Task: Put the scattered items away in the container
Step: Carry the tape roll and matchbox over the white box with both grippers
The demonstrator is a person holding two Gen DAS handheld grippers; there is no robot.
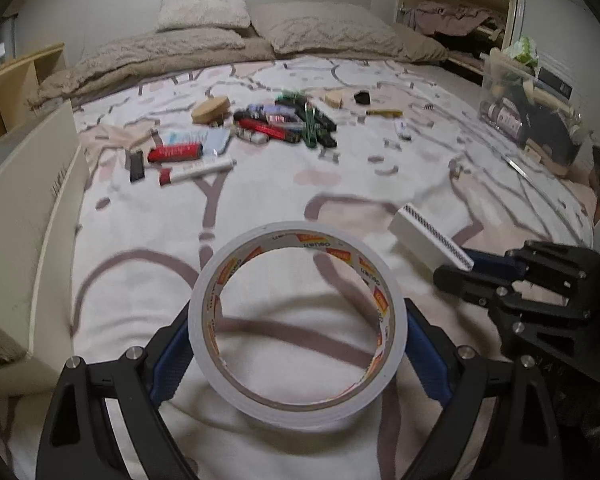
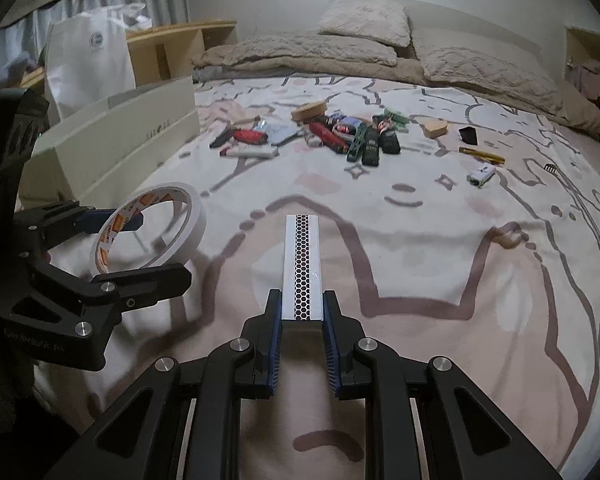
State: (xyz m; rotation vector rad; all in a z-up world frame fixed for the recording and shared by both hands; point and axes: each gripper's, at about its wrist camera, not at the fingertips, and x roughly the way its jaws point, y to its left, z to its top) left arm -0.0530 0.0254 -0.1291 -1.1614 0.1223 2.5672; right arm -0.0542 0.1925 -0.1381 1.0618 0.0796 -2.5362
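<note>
A roll of white tape (image 1: 300, 236) stands upright above the bedspread, and my left gripper (image 1: 296, 320) is shut on it, its blue pads (image 1: 172, 356) pressing the roll's two sides. In the right wrist view the same roll (image 2: 194, 216) hangs at the left in the left gripper (image 2: 156, 248). My right gripper (image 2: 302, 300) is shut on the near end of a slim white box with a honeycomb strip (image 2: 302, 264), which points away from me. From the left wrist view that white box (image 1: 424, 236) and the right gripper (image 1: 466, 268) are at the right.
Several small items lie in a pile (image 1: 276, 120) mid-bed, with a gold stick (image 2: 482, 155) and a small white thing (image 2: 482, 173) apart. A clear bin (image 1: 532, 112) holding things stands at the far right. A long white box (image 1: 28, 208) borders the left. Pillows (image 2: 364, 20) lie beyond.
</note>
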